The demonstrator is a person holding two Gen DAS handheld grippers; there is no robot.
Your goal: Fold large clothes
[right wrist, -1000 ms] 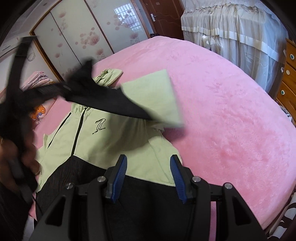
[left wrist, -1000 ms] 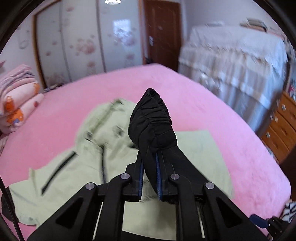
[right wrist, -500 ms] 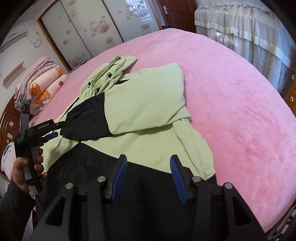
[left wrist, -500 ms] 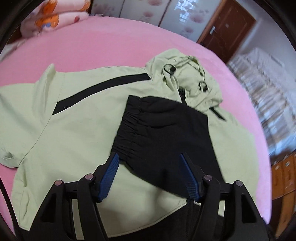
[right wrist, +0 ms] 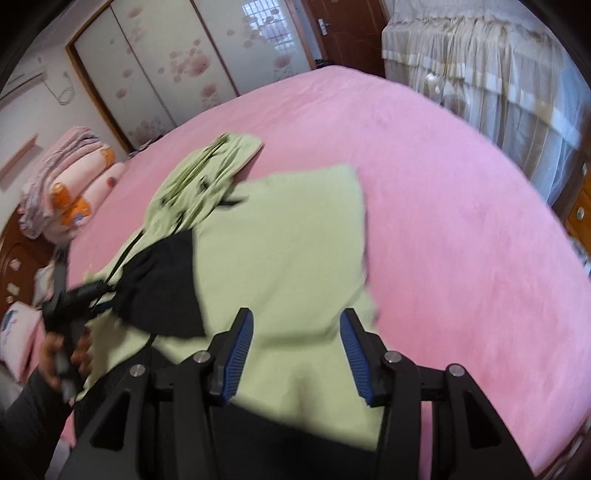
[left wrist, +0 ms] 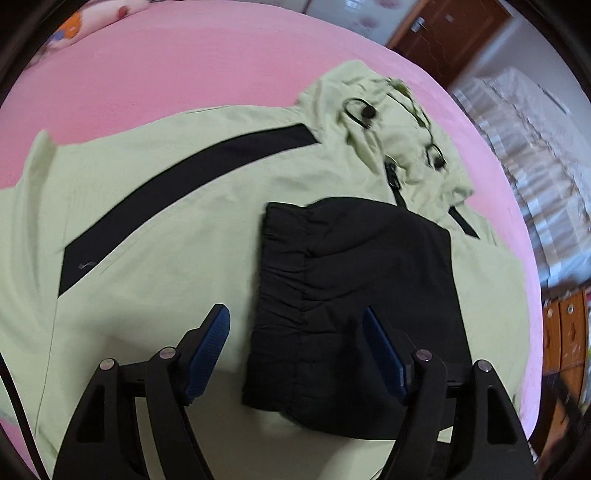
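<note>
A light green hooded jacket point(left wrist: 155, 206) with a black stripe lies flat on the pink bed point(left wrist: 166, 62). Its black sleeve cuff point(left wrist: 354, 280) lies folded across the chest. My left gripper point(left wrist: 295, 314) hovers over the cuff with its jaws opening; the cuff sits between the blue pads point(left wrist: 210, 343), which do not press it. In the right wrist view the green sleeve point(right wrist: 288, 236) lies folded over the jacket body and ends in the black cuff point(right wrist: 162, 288). My right gripper point(right wrist: 295, 317) is above that sleeve, jaws opening, holding nothing. A hand point(right wrist: 55, 350) holds the left gripper point(right wrist: 74, 295).
Folded pink blankets point(right wrist: 66, 184) are stacked at the bed's left side. Flowered wardrobe doors point(right wrist: 166, 74) and a brown door point(right wrist: 343, 33) stand behind. Furniture under a lace cover point(right wrist: 498, 81) and wooden drawers point(left wrist: 565, 325) stand to the right. Bare pink bedding point(right wrist: 461, 240) stretches right of the jacket.
The left gripper let go of the black cuff, opened and swung down over the jacket; the sleeve now lies across the chest. The right gripper moved over the folded sleeve and its jaws widened.
</note>
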